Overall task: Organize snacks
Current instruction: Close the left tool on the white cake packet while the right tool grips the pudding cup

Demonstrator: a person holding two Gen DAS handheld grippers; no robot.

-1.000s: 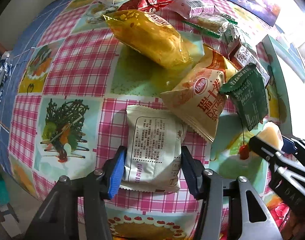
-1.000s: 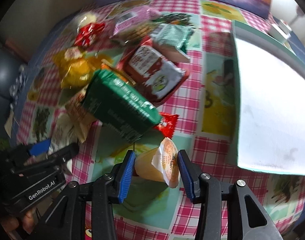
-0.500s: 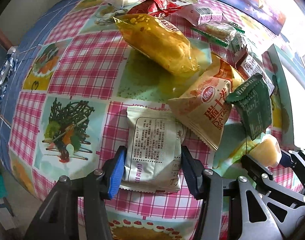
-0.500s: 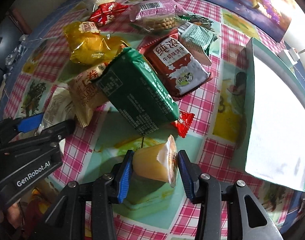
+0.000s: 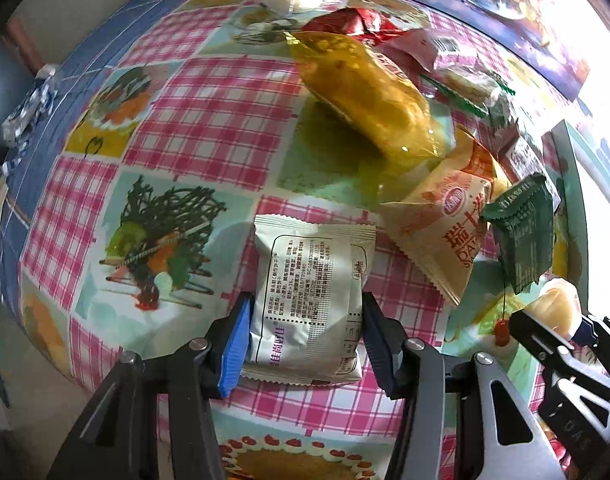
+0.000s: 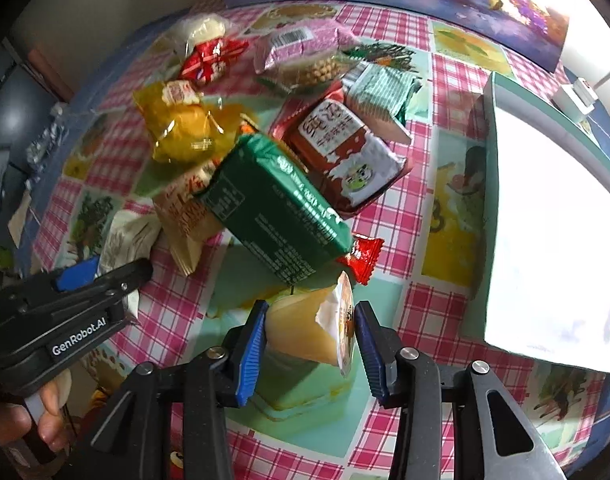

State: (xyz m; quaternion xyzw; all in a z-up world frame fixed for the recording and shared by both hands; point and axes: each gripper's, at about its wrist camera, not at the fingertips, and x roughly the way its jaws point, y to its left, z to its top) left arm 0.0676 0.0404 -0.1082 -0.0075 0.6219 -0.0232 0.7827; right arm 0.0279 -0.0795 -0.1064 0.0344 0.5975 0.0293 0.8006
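Observation:
My left gripper (image 5: 305, 312) is shut on a white snack packet (image 5: 309, 280), printed side up, held just above the checked tablecloth (image 5: 209, 120). The right gripper (image 6: 311, 320) is shut on a yellow jelly cup (image 6: 301, 332) lying sideways between its blue pads, also off the cloth. In the right wrist view the left gripper (image 6: 77, 280) shows at the lower left, with a hand under it. The left wrist view catches the right gripper (image 5: 553, 328) and the cup (image 5: 557, 304) at its right edge.
A heap of snacks lies beyond both grippers: a green packet (image 6: 273, 216), a red and white milk biscuit pack (image 6: 345, 156), a yellow bag (image 5: 365, 92), an orange and cream packet (image 5: 441, 232) and a small red candy (image 6: 363, 256). A white box (image 6: 545, 220) stands at the right.
Both grips are kept. The left gripper has carried the white packet sideways and a little up, so the heap sits further right in its view. The right wrist view has cleared from blur.

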